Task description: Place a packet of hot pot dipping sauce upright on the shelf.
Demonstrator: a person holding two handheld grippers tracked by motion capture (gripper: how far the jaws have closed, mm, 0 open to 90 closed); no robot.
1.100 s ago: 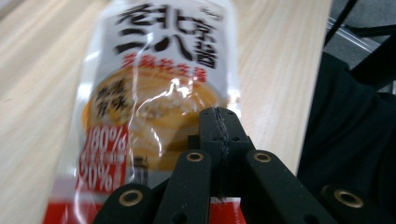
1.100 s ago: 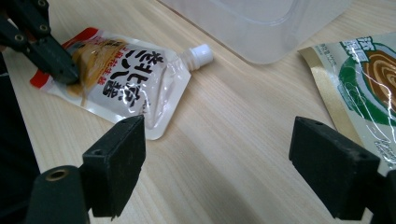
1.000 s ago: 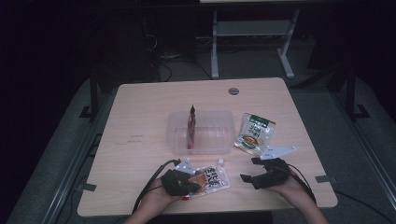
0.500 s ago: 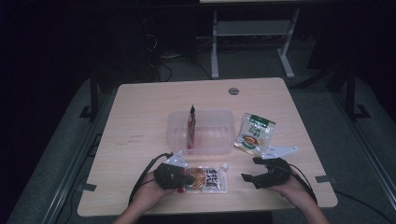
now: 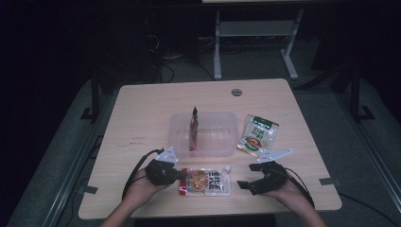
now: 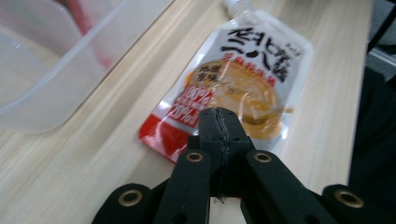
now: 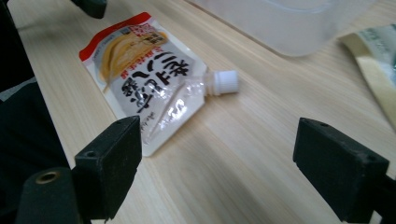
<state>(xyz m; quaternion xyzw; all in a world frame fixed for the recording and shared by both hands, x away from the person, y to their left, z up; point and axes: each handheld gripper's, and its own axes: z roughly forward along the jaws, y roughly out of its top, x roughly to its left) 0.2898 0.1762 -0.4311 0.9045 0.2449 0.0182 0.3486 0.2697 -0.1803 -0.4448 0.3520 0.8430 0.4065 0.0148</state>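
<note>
Lower left of the high view: left tongs (image 5: 182, 176) were closed tight, pads meeting, nothing seen between them. Compared with a second ago they had slid left, off the top of the spouted pouch (image 5: 205, 182) to its left end. In the left gripper view the closed tips (image 6: 218, 121) sat right at the pouch's (image 6: 247, 79) red bottom edge; could not tell if they touched it.

Lower centre: the pouch lay flat on the table (image 5: 142, 118) between the two tongs, in about the same spot as before, not lifted. Its white cap (image 7: 226, 80) pointed to the upper right.

Centre, just above the pouch: a clear container (image 5: 222, 142) with one dark red packet (image 5: 194, 127) standing on edge inside.

Lower right: right tongs (image 5: 246, 176) were open wide and empty, parked near the cap end, with no real move over the second. In the right gripper view the gap (image 7: 224, 158) framed bare table, with the pouch (image 7: 140, 74) ahead at upper left.

Right of the container: a green packet (image 5: 258, 135) lay flat on the table.

Judgement: the job looked like loading packets into the container. The left tongs backing off closed meant no grip on the pouch yet. They would likely have to open and pinch an edge, or the right tongs take the cap end.
</note>
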